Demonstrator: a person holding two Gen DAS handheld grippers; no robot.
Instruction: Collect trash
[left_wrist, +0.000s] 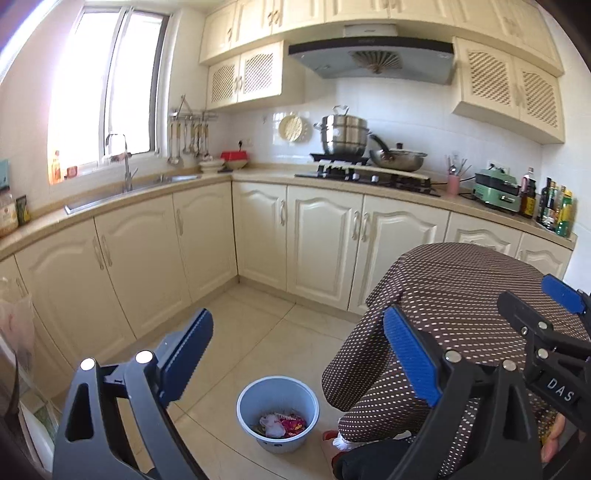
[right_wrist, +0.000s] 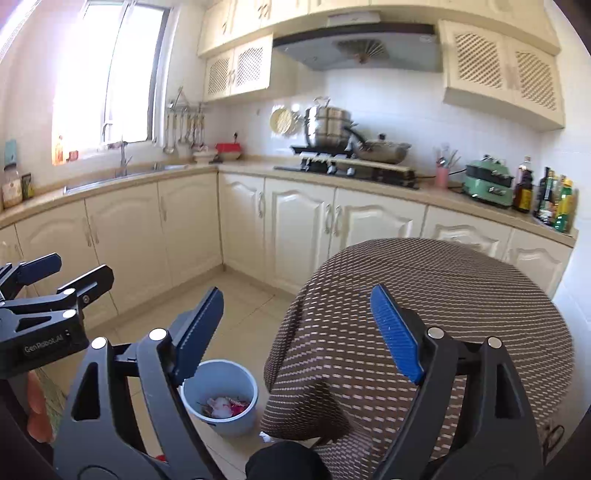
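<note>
Kitchen floor carries a blue trash bin (left_wrist: 277, 413) at 6 o'clock, already holding wrappers; left hand-held gripper (left_wrist: 295, 363) and right hand-held gripper (right_wrist: 306, 334) are wide, empty, collecting seems nearly finished.

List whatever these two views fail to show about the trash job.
- Round light-blue plastic bin on the tile floor: the crumpled pink, white and red scraps inside are too small to identify in either view.
- Right wrist view: the right gripper's near finger covers the bin's near rim.
- Floor beyond the bin: hidden in both views by the person's brown dotted clothing.
- Left gripper: open and empty; no loose trash shows.
</note>
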